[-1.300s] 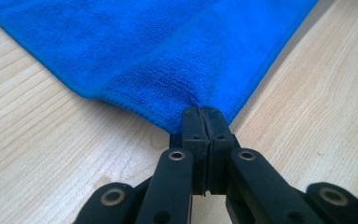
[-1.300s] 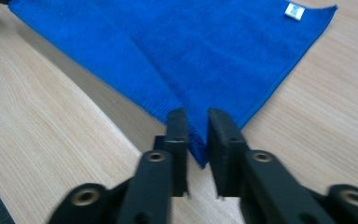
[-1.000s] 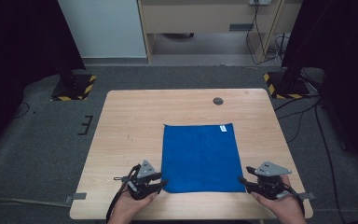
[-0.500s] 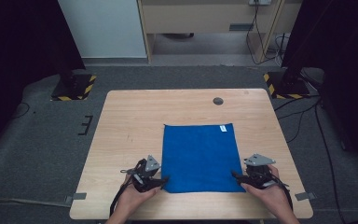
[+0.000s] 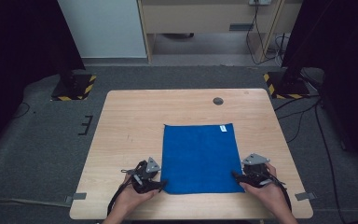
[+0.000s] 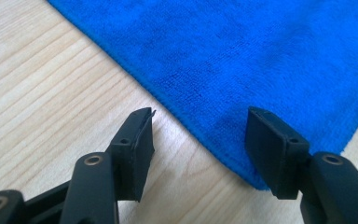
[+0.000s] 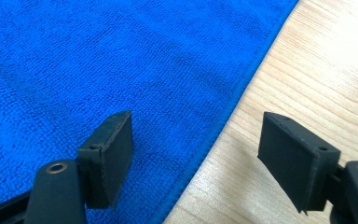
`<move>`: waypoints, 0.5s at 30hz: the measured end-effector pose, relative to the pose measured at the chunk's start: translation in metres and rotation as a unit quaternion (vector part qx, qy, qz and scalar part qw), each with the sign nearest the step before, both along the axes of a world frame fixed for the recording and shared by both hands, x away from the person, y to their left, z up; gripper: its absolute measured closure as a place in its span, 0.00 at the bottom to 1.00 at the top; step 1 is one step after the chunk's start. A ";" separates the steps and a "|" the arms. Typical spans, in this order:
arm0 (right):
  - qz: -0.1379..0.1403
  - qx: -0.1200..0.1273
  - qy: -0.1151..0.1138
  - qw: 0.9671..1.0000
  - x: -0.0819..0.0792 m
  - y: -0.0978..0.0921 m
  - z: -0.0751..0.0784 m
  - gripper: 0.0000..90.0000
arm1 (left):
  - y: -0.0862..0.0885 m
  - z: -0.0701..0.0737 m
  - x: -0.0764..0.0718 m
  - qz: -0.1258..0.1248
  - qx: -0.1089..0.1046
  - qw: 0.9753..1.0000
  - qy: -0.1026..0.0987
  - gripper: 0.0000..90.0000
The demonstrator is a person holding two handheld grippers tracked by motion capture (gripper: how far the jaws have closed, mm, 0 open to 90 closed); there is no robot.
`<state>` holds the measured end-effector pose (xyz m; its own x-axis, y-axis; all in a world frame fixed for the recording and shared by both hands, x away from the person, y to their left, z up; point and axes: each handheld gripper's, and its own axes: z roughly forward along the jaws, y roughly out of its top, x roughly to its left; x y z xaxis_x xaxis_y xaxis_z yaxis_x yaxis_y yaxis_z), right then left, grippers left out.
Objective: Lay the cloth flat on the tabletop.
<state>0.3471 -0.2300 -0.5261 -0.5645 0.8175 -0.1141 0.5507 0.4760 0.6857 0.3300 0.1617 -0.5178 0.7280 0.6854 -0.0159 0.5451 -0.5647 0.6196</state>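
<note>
Blue cloth (image 5: 200, 157) lies flat on the near-right part of the wooden table (image 5: 130, 126), spread square, small white tag (image 5: 223, 128) at its far right corner, near edge close to the table's front edge. Left gripper (image 5: 161, 185) sits at the cloth's near-left corner, right gripper (image 5: 236, 176) at the near-right corner, a hand behind each. In the left gripper view the left gripper (image 6: 198, 140) has its jaws wide apart, holding nothing: one jaw over bare wood, the other over the cloth (image 6: 242, 60), hem running between them. The right gripper view mirrors it: right gripper (image 7: 196, 149) spread wide and empty, one jaw above the cloth (image 7: 98, 60), the other above the table, hem between. Likely step: pinch both near corners, probably to fold or lift. Risks: cloth is thin and lies flat, so jaws closing level could slide over the pile and shut on nothing, or just push the hem into a wrinkle; a jaw needs to get under the edge first. Cannot tell how close the jaw tips are to the table surface. If one side bites before the other, cloth skews and drags. A shallow bite right on the hem could slip out on lift. Dark round grommet (image 5: 218, 101) at the far side is well apart, no concern.
</note>
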 end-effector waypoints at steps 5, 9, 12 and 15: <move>0.000 -0.003 0.003 1.000 -0.003 0.001 0.001 0.29 | 0.001 0.000 0.000 -0.001 0.000 1.000 0.000 0.44; -0.001 -0.003 0.004 1.000 -0.004 -0.001 0.001 0.27 | 0.002 0.000 0.002 0.004 0.002 1.000 -0.001 0.38; -0.003 0.007 -0.004 1.000 0.000 -0.001 0.002 0.21 | 0.005 0.004 0.006 0.020 -0.018 1.000 -0.015 0.30; -0.004 0.020 -0.011 1.000 0.003 0.000 0.005 0.18 | 0.006 0.006 0.009 0.029 -0.036 0.999 -0.019 0.22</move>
<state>0.3496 -0.2297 -0.5212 -0.5562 0.8256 -0.0943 0.5382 0.4444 0.7161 0.3393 0.1680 -0.5118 0.6875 0.7251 -0.0396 0.5517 -0.4861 0.6778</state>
